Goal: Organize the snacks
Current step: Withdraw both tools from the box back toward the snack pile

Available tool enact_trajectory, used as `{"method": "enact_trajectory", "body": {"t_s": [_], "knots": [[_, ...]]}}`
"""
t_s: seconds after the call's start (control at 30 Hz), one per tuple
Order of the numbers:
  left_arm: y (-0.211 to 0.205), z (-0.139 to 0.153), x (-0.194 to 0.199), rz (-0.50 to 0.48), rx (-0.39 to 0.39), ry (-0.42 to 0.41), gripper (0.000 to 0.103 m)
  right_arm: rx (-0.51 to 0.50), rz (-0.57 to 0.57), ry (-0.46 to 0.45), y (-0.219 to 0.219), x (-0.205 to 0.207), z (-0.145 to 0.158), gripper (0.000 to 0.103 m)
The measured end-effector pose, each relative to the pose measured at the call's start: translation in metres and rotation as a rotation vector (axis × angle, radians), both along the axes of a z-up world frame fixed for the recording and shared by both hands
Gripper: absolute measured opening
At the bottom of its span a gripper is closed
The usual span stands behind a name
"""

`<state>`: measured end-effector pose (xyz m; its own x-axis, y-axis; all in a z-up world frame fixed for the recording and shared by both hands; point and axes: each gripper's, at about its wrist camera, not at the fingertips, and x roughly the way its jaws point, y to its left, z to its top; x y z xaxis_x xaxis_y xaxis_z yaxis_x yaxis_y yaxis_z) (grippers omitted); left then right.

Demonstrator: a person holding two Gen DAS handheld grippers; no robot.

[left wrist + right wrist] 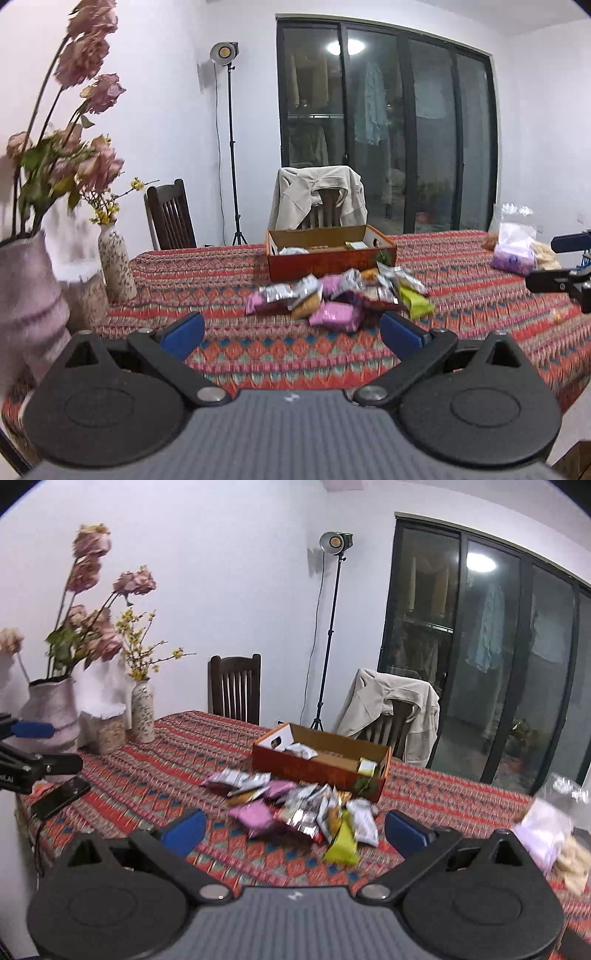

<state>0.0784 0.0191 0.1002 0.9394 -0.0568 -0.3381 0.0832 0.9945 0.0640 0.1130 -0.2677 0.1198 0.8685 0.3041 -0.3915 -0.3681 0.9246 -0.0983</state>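
While both tongs hover above the near edge of the worktop (258,354), each stands wide with nothing between its blue pads. Left tongs (291,332): matte black linkage arms, ribbed grey body. Right tongs (295,829): same build, same spread.

Worktop covering: woven-looking cloth, red, orange and teal in diamond and stripe bands, lying flat.

Just ahead of both tongs, between the pads and the box: the snack packets (332,299), a loose heap of small pillow-shaped pouches. Crinkled foil silver, glossy pink, one lime-green pouch on the right edge, some orange. Several overlap; outlines blurred.

Behind the heap, touching or nearly touching it: the cardboard box (325,258), shallow, rectangular, open top, red printed outer wall, plain brown inside. A few packets lie in it.

Left of the left tongs: a slim speckled ceramic vase (116,262) with yellow sprigs, and a bulbous pale vase (26,295) holding drooping pink blooms.

Right of the right tongs: clear plastic bags (546,827), contents pale lilac and beige.

Beyond the worktop: two dark slatted wooden chairs, one draped with a beige jacket (317,195); a lamp on a thin tripod stand (231,147); dark-framed glass sliding doors (388,129).
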Motion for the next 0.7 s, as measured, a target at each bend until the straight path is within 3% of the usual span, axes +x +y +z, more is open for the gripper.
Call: {"method": "enact_trajectory", "body": {"t_s": [0.2, 0.4, 0.7], "knots": [[0.003, -0.05, -0.028, 0.03, -0.023, 0.004, 0.103, 0.032, -0.065, -0.056, -0.002, -0.042, -0.054, 0.103], [0.008, -0.088, -0.03, 0.059, -0.001, 0.041, 0.103, 0.036, -0.133, -0.116, 0.005, -0.069, -0.105, 0.103], [0.009, -0.106, -0.008, 0.038, 0.003, 0.115, 0.103, -0.002, -0.166, -0.064, 0.013, -0.05, -0.128, 0.103]]}}
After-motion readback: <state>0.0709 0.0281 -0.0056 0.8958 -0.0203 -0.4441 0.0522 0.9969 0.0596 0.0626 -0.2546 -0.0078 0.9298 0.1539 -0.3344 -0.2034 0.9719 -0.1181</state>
